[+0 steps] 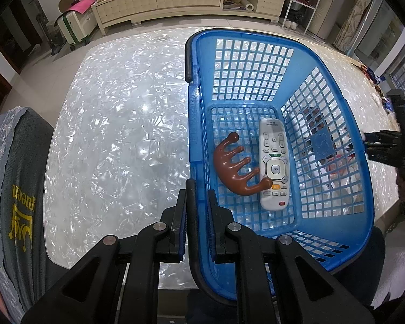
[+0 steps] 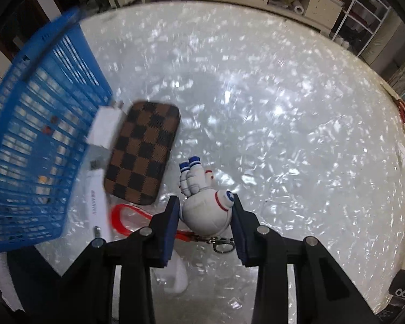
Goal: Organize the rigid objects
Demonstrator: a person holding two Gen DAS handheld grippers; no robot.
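Your right gripper [image 2: 205, 217] pinched the white astronaut keychain [image 2: 206, 213] above the desk [image 2: 283, 135], beside a checkered case [image 2: 143, 154]. Your left gripper [image 1: 196, 205] was pressed together on the blue basket [image 1: 337, 229] rim, with a remote [image 1: 274, 162] and brown massager [image 1: 237, 167] lying inside.
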